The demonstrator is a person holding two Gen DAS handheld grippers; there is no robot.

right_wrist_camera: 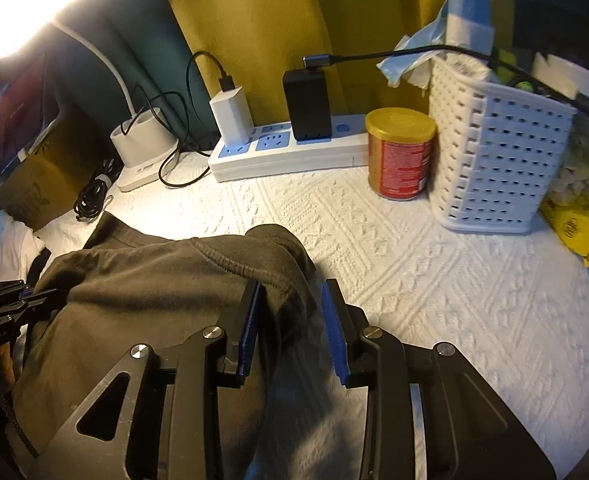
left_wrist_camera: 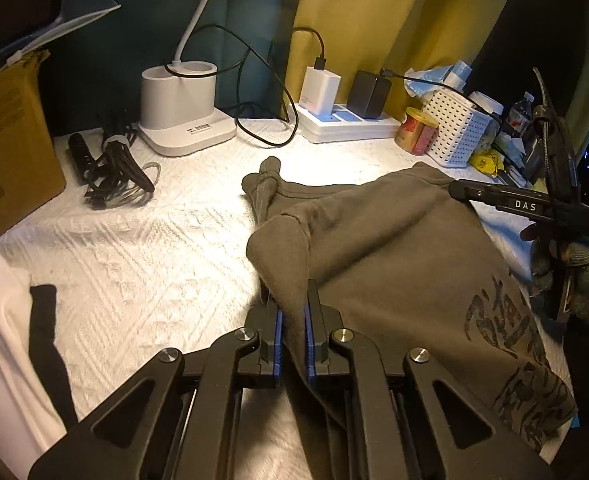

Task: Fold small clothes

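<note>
Left gripper [left_wrist_camera: 292, 312]: jaws clenched on a gathered fold of the grey-green garment [left_wrist_camera: 394, 248], cloth pinched tight between the blue pads. Right gripper [right_wrist_camera: 290, 320]: jaws parted; one pad lies against the garment's hem, the other stands clear of it, so the cloth sits between them but is not gripped.

The garment lies bunched on the white quilted cover [right_wrist_camera: 434, 280], raised at the left-hand grip, its printed part trailing toward the near edge.

Risks, as judged:
- With one side loose, a pull from the left gripper would likely drag the cloth askew and spoil the fold line.
- If the right jaws close where they stand, they may catch only the hem's edge, which could slip out.
- A wide sweep toward the back could snag the charger cables near the power strip [right_wrist_camera: 286, 152] or tip the red tin [right_wrist_camera: 400, 152].

Containers: the white perforated basket [right_wrist_camera: 494, 160] holds blue and white packets; the rest of its contents cannot be made out. The tin is lidded.
</note>
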